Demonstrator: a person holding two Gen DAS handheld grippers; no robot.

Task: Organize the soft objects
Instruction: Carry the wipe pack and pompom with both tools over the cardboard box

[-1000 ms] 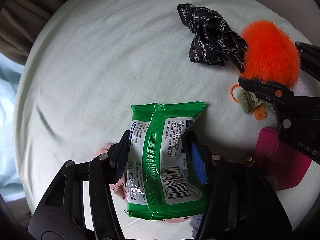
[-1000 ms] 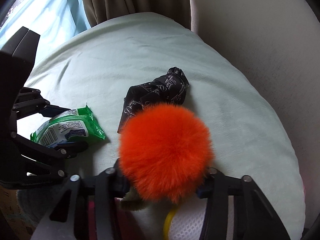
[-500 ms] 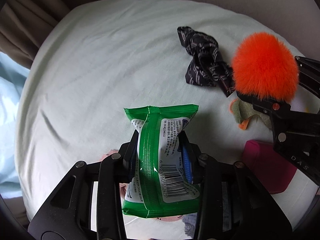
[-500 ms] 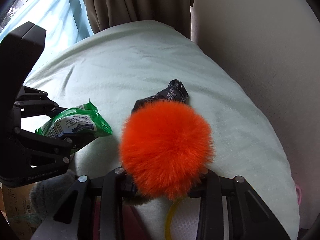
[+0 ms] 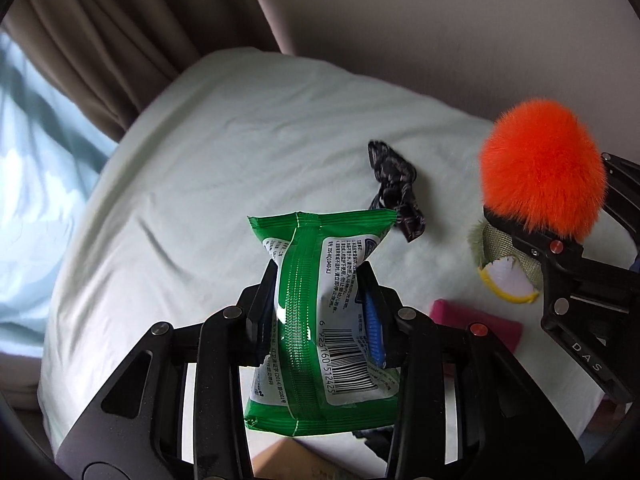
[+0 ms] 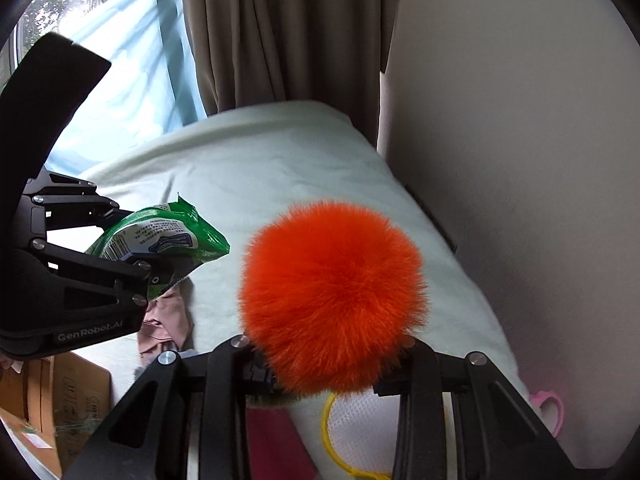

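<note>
— What do we list for the room?

— We note a bed under a pale mint-green sheet [image 5: 208, 168], lightly creased, with its far end against a brown curtain [image 6: 288, 28] hanging in heavy folds.

— And the walls?

— We see a plain off-white wall [image 6: 512, 128] along one side of the bed, in soft shadow.

— Windows and light?

— We record a window [image 6: 64, 8] with green foliage outside, and a sheer light-blue curtain [image 6: 132, 80] that daylight passes through.

— Anything lower down?

— We count a brown cardboard box [image 6: 68, 400] beside the bed.
</note>
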